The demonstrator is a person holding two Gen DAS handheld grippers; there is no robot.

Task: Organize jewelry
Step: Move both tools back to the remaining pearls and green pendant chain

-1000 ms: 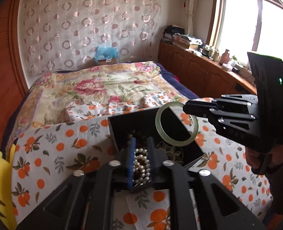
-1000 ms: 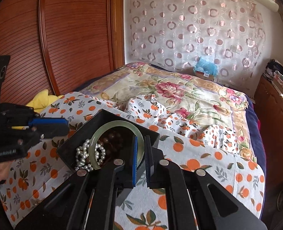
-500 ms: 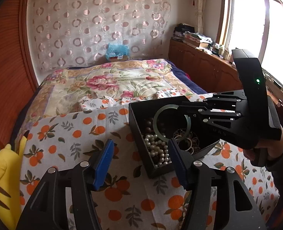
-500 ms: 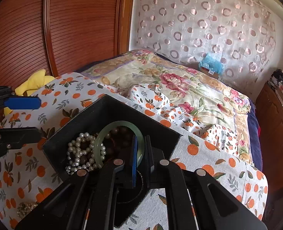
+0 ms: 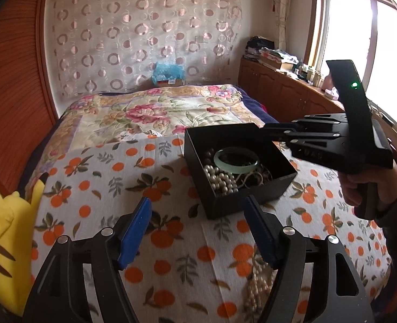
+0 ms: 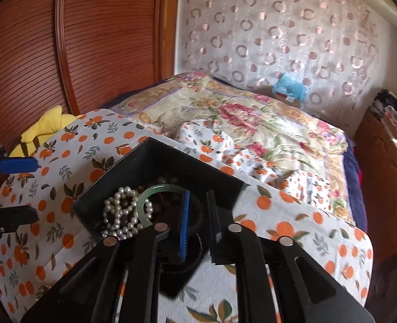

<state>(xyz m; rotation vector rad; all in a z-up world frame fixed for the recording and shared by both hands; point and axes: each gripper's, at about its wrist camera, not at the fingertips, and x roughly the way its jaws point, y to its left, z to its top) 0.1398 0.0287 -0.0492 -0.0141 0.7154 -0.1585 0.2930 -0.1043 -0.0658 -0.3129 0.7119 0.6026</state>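
The jade bangle [image 5: 236,160] lies flat in the black box [image 5: 252,196] on the bed, directly under the slightly parted right claw [image 6: 198,215], while the wide-open left claw [image 5: 198,231] hangs farther back, empty.

R gripper [image 6: 198,210] jaws slightly apart over black box [image 6: 155,158]; jade bangle [image 6: 155,189] w/ pearls [image 6: 120,210] inside.
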